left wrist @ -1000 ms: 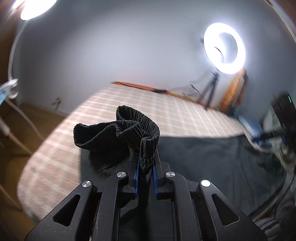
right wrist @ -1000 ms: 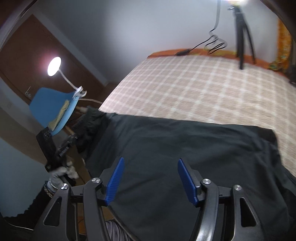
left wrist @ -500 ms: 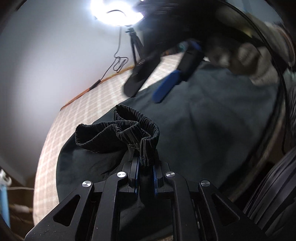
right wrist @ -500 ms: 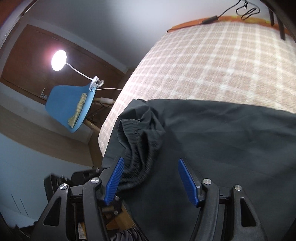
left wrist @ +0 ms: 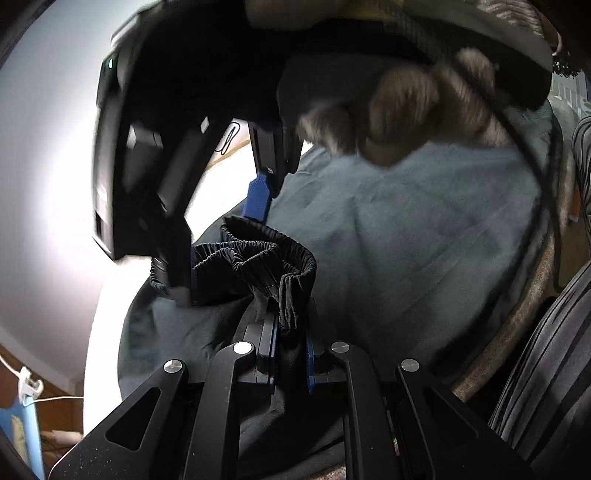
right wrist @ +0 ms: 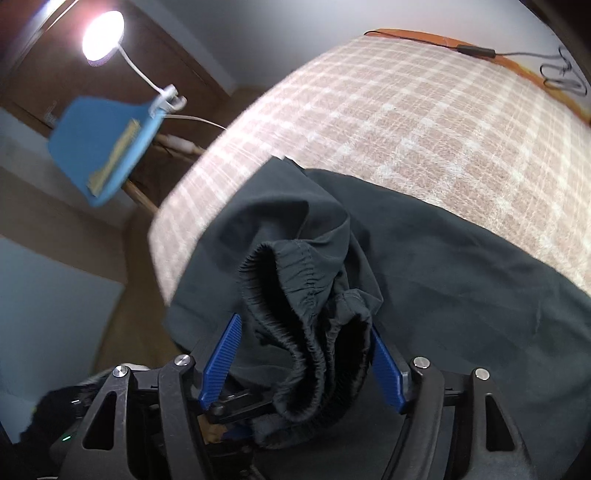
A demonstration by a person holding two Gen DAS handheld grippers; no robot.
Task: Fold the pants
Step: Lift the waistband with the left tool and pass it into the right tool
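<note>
Black pants lie spread on the checked bed; they also show in the right wrist view. My left gripper is shut on the bunched elastic waistband and holds it lifted above the bed. My right gripper is open, its blue fingers on either side of the same waistband bunch. In the left wrist view the right gripper looms close above the waistband, its blue finger visible, with the gloved hand behind it.
The checked bedspread stretches behind the pants. A blue chair with a clip lamp stands beside the bed's left edge. Cables lie at the bed's far edge. The person's striped clothing is at the right.
My right gripper has moved in over the lifted waistband until its open fingers straddle it. My left gripper has kept its hold and turned toward the right one.
</note>
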